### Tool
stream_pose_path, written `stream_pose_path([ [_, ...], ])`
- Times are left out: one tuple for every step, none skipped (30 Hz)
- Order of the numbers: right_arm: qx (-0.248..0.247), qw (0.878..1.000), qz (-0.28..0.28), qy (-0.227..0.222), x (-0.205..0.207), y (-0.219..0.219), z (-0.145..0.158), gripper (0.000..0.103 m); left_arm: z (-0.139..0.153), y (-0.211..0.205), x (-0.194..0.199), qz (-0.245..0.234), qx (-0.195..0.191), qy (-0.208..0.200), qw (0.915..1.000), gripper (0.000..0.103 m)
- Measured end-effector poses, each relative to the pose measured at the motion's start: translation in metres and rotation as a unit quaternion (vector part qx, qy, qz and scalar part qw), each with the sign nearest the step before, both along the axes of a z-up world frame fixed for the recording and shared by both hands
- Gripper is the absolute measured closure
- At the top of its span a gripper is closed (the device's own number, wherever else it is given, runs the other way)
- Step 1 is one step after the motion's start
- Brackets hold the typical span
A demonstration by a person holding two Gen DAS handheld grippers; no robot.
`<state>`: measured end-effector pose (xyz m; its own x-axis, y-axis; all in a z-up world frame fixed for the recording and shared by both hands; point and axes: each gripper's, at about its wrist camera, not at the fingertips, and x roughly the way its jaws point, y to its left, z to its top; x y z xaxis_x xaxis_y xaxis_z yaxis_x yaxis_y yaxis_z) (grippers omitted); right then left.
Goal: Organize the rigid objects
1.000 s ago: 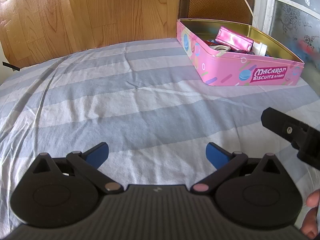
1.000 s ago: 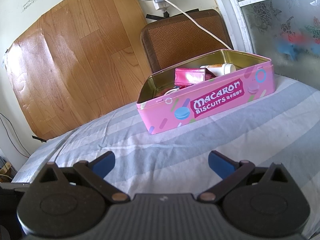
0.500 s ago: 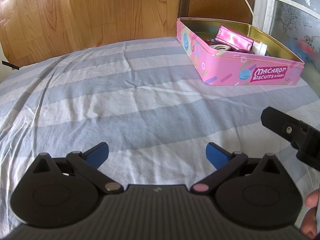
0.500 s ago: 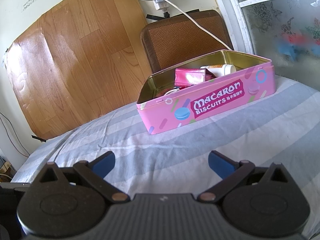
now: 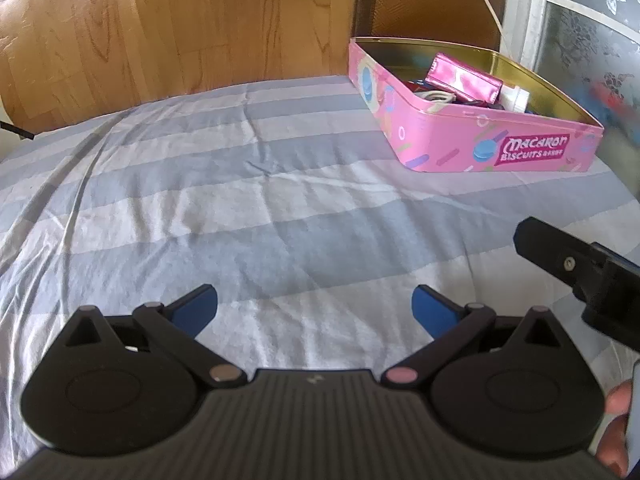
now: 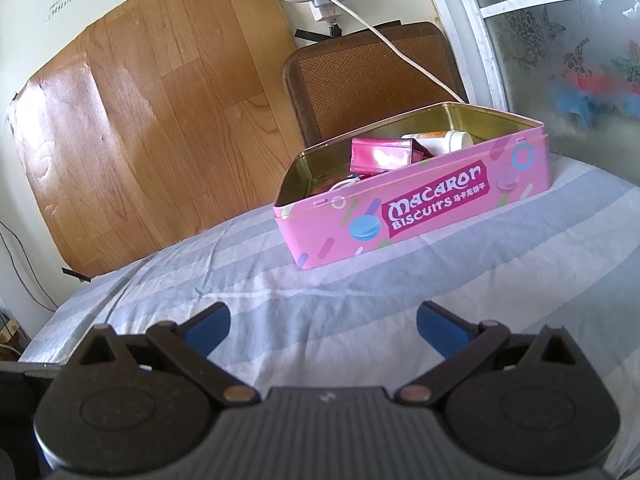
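Pink biscuit tin (image 6: 416, 196) sits lidless on the striped bedsheet (image 5: 260, 208), already holding a magenta pouch (image 6: 384, 154) and white bottle (image 6: 448, 140). Left tool (image 5: 314, 306) and right tool (image 6: 322, 326) gape wide, empty, well short; sorting seems finished.

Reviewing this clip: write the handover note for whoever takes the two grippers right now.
Left gripper: open, empty, low over the blue-and-white striped bedsheet.
Right gripper: open, empty, facing the tin.
Things: the pink lidless Macaron Biscuits tin sits on the sheet near the frosted window. Inside it lie a shiny magenta rectangular pouch, a white cylindrical bottle and some smaller items too hidden to name.
Done: those items are in the tin.
Left: no loose object shows on the sheet in either view; check outside the frames before stopping.
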<state>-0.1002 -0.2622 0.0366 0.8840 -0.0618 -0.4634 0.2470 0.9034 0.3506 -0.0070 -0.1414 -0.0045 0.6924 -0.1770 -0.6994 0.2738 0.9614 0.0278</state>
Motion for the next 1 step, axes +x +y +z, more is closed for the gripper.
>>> stream_pose_path([
  [-0.001,1.0,0.0,0.0,-0.0002,0.0005,0.0,0.0,-0.0004,-0.0002,0.0005,0.0,0.0,0.002,1.0,0.0],
])
